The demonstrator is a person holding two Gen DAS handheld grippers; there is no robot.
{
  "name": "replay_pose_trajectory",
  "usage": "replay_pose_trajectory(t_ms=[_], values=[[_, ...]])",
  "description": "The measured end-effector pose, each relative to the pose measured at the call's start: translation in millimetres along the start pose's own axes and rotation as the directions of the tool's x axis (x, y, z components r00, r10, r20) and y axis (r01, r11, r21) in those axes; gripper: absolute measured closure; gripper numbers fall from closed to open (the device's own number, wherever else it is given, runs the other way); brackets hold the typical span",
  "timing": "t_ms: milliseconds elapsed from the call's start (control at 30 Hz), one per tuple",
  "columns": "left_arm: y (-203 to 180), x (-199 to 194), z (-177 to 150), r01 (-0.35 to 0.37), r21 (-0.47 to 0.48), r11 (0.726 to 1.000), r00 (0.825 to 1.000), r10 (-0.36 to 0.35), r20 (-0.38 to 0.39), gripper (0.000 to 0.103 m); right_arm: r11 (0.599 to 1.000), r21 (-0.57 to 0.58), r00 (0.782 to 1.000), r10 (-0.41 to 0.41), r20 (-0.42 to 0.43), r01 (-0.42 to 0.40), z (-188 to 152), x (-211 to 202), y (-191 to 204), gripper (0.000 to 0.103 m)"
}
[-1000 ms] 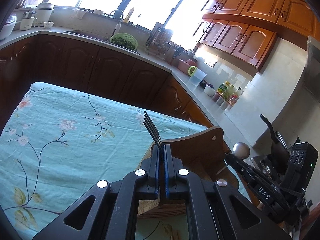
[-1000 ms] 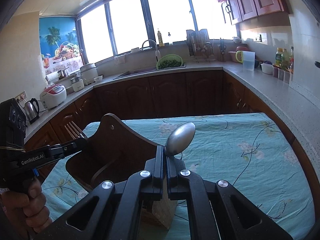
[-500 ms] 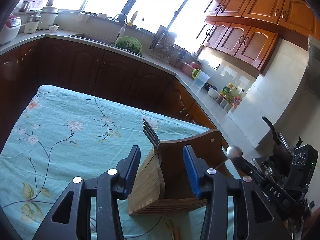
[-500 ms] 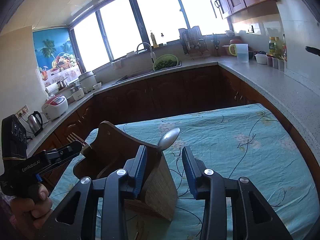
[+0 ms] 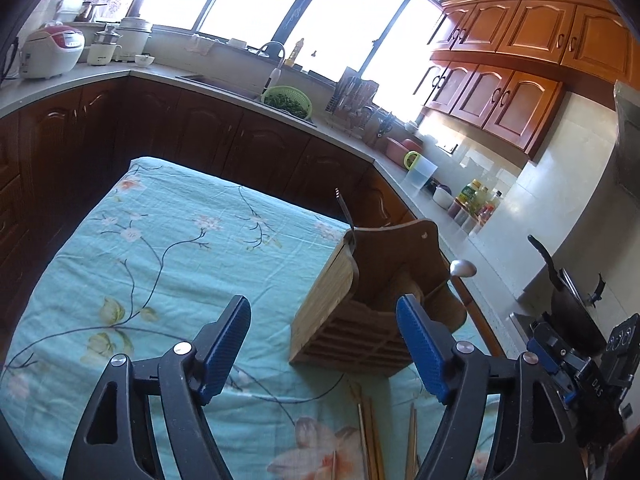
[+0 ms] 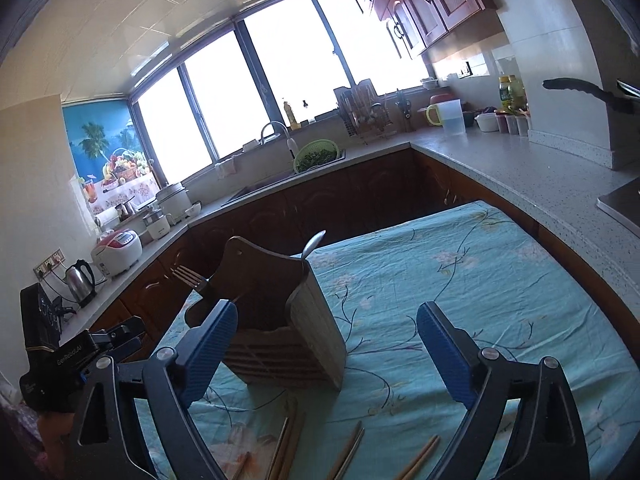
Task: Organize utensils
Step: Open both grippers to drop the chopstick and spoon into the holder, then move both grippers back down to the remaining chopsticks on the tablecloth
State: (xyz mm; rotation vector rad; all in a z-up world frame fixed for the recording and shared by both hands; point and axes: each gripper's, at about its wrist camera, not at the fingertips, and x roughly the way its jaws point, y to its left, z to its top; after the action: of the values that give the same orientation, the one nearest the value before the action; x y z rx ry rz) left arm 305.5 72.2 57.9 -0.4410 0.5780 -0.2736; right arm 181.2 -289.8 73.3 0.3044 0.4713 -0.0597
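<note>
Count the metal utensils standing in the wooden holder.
2: a fork at the holder's left end and a spoon at its right end, as the right wrist view shows. More could be hidden inside.

Bkgd only: kitchen w/ big bright windows [image 6: 288, 64]. Green colander [image 5: 287, 101] of greens by the sink, faucet [image 6: 276, 132] behind it. Dish rack [image 5: 354, 96] to the colander's right. White rice cooker w/ red top [image 5: 52, 53] on the counter's left end; steel kettle [image 6: 80, 282] near it in the right wrist view. Clear jug w/ yellow-green handle [image 6: 450, 116], then condiment bottles [image 5: 478, 200] along the wall. Orange-brown wall cabinets [image 5: 520, 64] above. Dark pan handle [image 6: 580, 90] at the right edge. Tropical fruit poster [image 6: 108, 148] by the windows.
</note>
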Motion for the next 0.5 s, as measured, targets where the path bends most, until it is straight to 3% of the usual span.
replay_pose_trajectory(t_ms=[267,500], values=[[-2,-54,-48,-0.031,0.021,0.999,0.999,0.031,-0.011,0.026,0.999,0.028,0.999,-0.019,-0.035,0.02,-38,-42,-9,0.01],[-5,-85,-77,-0.042,0.052,0.998,0.998,0.045,-0.053,0.026,0.994,0.06,0.992,-0.092,-0.086,0.097,-80,-70,-26,0.01]])
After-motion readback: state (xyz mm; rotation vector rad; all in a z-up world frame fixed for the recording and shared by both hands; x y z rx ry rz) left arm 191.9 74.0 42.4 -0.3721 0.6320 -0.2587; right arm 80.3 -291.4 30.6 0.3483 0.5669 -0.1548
